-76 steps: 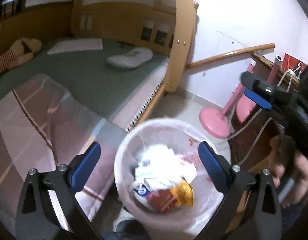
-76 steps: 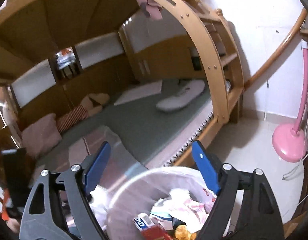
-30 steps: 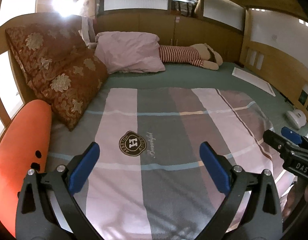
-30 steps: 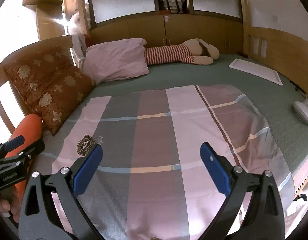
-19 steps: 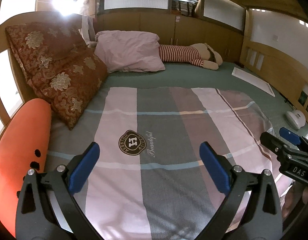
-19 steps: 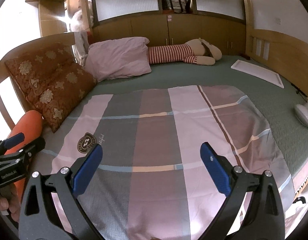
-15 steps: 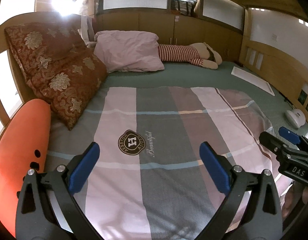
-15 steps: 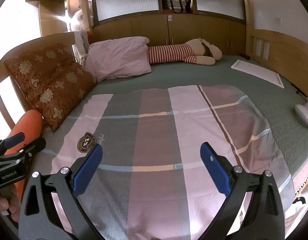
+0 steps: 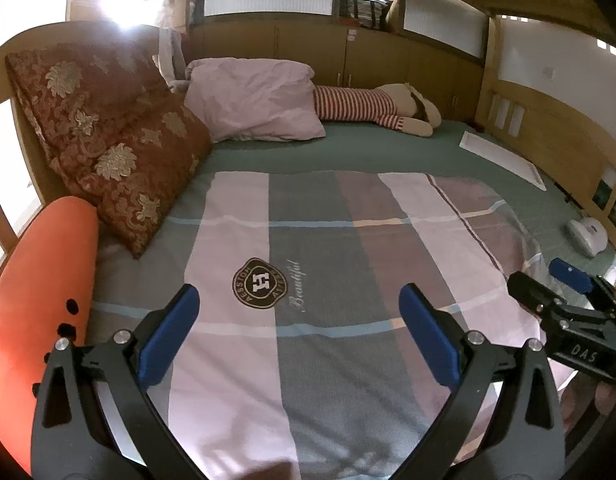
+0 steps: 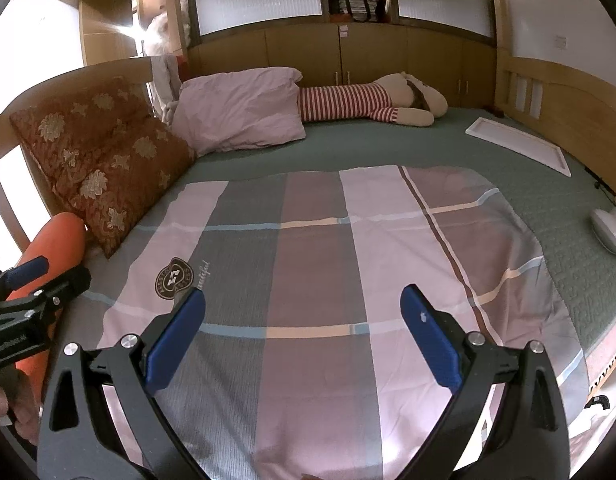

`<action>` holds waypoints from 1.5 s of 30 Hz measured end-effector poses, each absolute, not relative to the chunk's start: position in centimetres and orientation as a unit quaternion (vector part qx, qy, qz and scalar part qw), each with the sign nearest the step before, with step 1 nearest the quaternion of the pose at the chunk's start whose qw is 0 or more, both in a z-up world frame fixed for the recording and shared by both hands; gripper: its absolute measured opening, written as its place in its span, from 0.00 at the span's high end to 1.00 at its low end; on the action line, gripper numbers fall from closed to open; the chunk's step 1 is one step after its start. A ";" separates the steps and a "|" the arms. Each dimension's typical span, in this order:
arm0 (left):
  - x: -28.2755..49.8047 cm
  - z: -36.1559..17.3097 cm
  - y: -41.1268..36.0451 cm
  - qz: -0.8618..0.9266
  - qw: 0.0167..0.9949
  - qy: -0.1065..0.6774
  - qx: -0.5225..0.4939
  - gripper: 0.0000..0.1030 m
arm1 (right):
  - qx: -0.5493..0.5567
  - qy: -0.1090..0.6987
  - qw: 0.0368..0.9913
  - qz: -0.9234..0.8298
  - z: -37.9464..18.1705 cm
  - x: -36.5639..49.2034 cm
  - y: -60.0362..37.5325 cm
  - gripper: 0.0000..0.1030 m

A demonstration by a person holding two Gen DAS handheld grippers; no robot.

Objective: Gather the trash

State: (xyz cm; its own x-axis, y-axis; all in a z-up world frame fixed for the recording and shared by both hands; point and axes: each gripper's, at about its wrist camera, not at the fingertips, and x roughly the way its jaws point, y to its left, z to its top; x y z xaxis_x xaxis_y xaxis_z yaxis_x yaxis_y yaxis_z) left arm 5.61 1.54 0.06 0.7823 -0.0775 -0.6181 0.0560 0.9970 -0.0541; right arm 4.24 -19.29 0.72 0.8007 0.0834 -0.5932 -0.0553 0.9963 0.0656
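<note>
My left gripper is open and empty, held above the checked blanket on the bed. My right gripper is open and empty above the same blanket. The right gripper also shows at the right edge of the left wrist view, and the left gripper at the left edge of the right wrist view. No trash and no trash bin show in either view now.
Two brown floral cushions, a pink pillow and a striped plush toy lie at the head of the bed. An orange bolster is at the left. A white flat frame and a white device lie at the right.
2.5 s ago both grippers were over a full trash bin on the floor; since then they have swung to face the bed. Over the last second they have barely moved.
</note>
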 end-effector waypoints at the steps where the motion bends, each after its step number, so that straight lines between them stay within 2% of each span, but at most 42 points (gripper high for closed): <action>1: 5.6 0.1 1.6 -0.035 0.944 0.328 -0.018 0.04 | 0.022 0.313 0.949 0.037 0.7 4.2 -19.3 0.07; 45: 5.8 0.0 1.8 -0.049 0.938 0.341 -0.037 0.03 | 0.022 0.314 0.948 0.037 0.7 4.3 -19.3 0.07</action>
